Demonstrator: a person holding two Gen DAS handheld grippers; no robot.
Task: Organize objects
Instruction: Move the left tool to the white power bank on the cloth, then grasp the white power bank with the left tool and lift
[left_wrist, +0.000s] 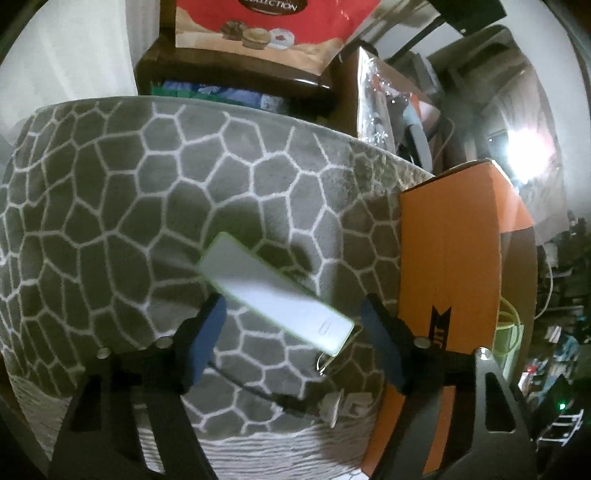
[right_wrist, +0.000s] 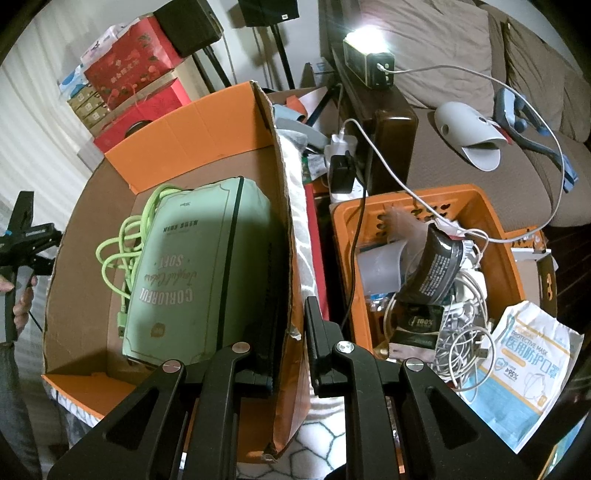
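Between the blue pads of my left tongs sits a flat white power bank with a thin green edge. It looks blurry. My left tongs are wide, and I cannot tell if either pad touches it. A small ring hangs at its near end. Under it is a soft grey mat with white lines like a turtle shell. Just to the right of the mat stands the orange side of a cardboard box.

My right tongs are narrow and pinch the side wall of the same cardboard box, one finger inside and one outside. Inside the box lies a pale green pack of tissues. A light green cable is curled up beside it, on its left, touching it.

To the right of the box is an orange plastic basket, near but apart. It is full of white cords, a dark pouch and other small things I cannot name. A bag of face masks leans at its right corner. Far on the left I can see my other tongs.
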